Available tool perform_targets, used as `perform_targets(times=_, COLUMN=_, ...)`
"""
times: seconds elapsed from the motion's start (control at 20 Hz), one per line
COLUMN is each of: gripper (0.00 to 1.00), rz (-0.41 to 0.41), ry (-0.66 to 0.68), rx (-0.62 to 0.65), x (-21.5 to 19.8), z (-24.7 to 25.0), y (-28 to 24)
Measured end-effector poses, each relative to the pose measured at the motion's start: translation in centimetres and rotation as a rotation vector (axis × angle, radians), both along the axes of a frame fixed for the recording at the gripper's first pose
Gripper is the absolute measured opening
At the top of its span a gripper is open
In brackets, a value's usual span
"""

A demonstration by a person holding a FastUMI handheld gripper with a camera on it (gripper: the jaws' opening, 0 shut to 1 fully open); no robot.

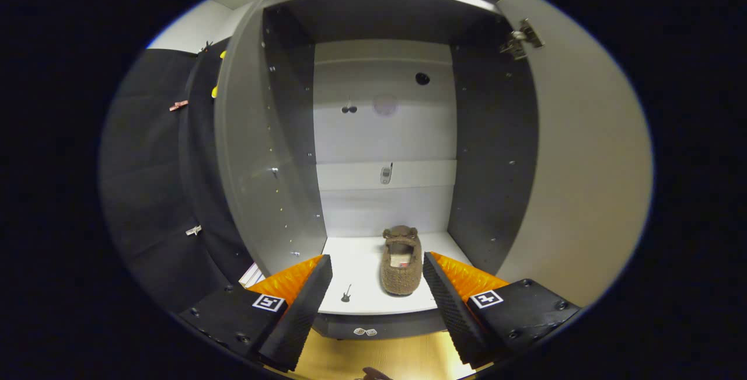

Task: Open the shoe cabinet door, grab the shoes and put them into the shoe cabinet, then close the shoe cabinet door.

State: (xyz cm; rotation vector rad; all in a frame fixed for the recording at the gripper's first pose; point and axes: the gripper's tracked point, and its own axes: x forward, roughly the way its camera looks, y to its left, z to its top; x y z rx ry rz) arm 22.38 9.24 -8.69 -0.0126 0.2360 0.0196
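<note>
The shoe cabinet [385, 135] stands open straight ahead, with dark side walls and a pale back panel. Its door [578, 181] is swung out on the right, a hinge [521, 38] showing near its top. One brown knitted slipper [402, 261] lies on the white bottom shelf [362, 278], heel toward me, toe toward the back. My gripper [378, 286] is open, its fingers spread wide just in front of the shelf's edge. The slipper lies just ahead of the fingers, closer to the right one, and nothing is held.
A grey panel [245, 152] flanks the cabinet on the left, with black cloth [152, 181] beyond it. A wooden floor [373, 359] shows below the shelf, and a small dark object [373, 374] sits at its near edge. A small dark mark [346, 293] lies on the shelf.
</note>
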Motion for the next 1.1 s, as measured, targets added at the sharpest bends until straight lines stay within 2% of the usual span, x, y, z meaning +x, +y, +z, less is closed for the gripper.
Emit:
perform_targets(times=0.55, gripper=0.99, rz=-0.026, ry=-0.081, rx=0.052, x=-13.3, z=2.8, y=-4.6)
perform_targets(times=0.85, gripper=0.99, rz=0.035, ry=-0.108, rx=0.079, x=-21.7, z=4.2, y=-7.5)
perform_targets(times=1.1, gripper=0.99, rz=0.042, ry=-0.103, rx=0.072, x=-28.1, z=4.9, y=-12.2)
